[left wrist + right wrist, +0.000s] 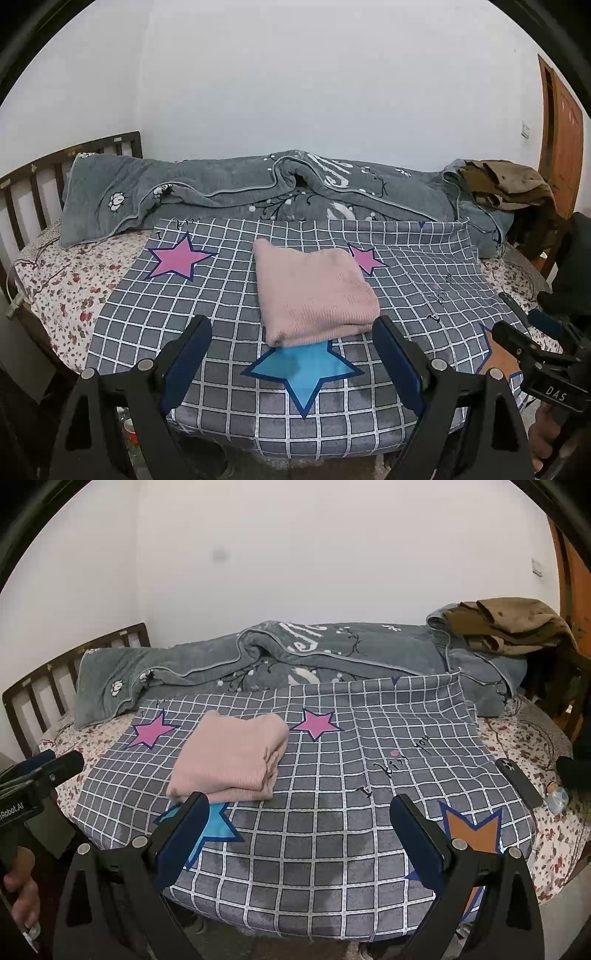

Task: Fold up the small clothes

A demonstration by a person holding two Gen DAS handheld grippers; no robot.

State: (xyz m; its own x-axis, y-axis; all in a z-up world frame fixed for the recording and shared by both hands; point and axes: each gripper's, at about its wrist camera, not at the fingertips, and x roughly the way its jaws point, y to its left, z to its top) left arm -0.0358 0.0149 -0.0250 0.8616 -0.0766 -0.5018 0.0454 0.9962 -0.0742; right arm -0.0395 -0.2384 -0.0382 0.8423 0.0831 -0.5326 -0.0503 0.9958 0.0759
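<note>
A pink knitted garment (pixel 314 291) lies folded into a thick rectangle on the grey checked cloth (pixel 184 314) with stars; it also shows in the right wrist view (pixel 231 757). My left gripper (pixel 293 330) is open and empty, held just in front of the garment's near edge, over a blue star (pixel 303 373). My right gripper (pixel 299 806) is open and empty, to the right of the garment, over the bare checked cloth (pixel 332 775). The right gripper also shows at the right edge of the left wrist view (pixel 517 332).
A rumpled grey quilt (pixel 258 188) lies along the far side of the bed. Brown clothes (pixel 509 624) are piled at the far right. A dark phone (pixel 519 782) and a small bluish object (pixel 557 799) lie on the floral sheet at right. A wooden headboard (pixel 22 192) stands at left.
</note>
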